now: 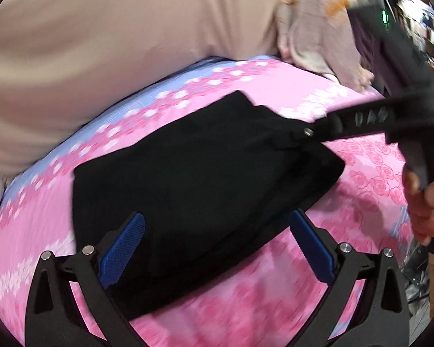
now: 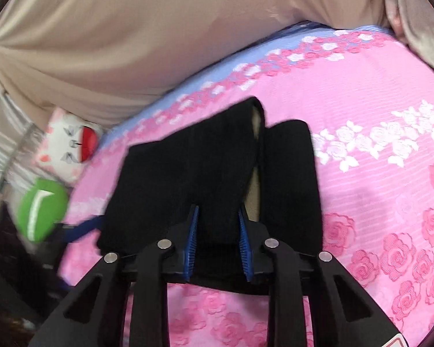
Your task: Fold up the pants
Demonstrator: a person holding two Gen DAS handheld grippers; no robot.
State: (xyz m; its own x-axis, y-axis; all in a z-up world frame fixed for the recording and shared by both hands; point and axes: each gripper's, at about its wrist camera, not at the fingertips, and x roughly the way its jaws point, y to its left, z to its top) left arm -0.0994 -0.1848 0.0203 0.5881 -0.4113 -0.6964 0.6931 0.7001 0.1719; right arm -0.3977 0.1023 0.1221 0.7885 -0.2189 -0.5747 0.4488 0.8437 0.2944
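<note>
- Left wrist view: the black pants (image 1: 193, 179) are lying as a soft, matte, roughly rectangular folded bundle on a pink bedsheet (image 1: 275, 289) woven with raised roses and a pale blue band with white flowers toward 11 o'clock.
- The left gripper (image 1: 217, 245) is standing spread wide, its ribbed blue pads (image 1: 124, 248) either side of the bundle's near edge, not pressing it.
- At 3 o'clock the right gripper (image 1: 308, 133) is reaching in, its tip at the pants' corner; a hand (image 1: 422, 208) is holding its grey handle.
- A smooth beige cushion (image 1: 101, 43) is filling 12 o'clock.
- Right wrist view: the right gripper (image 2: 218, 243) is standing narrowly parted with black cloth between its pads (image 2: 192, 245); whether they are pinching it I cannot tell.
- The pants (image 2: 188, 173) are lying in two long folded panels running toward 12 o'clock on the bedsheet (image 2: 376, 144).
- At 9 o'clock a white plush cat (image 2: 69, 147) and a shiny green ball (image 2: 42, 208) are sitting beside the sheet.
</note>
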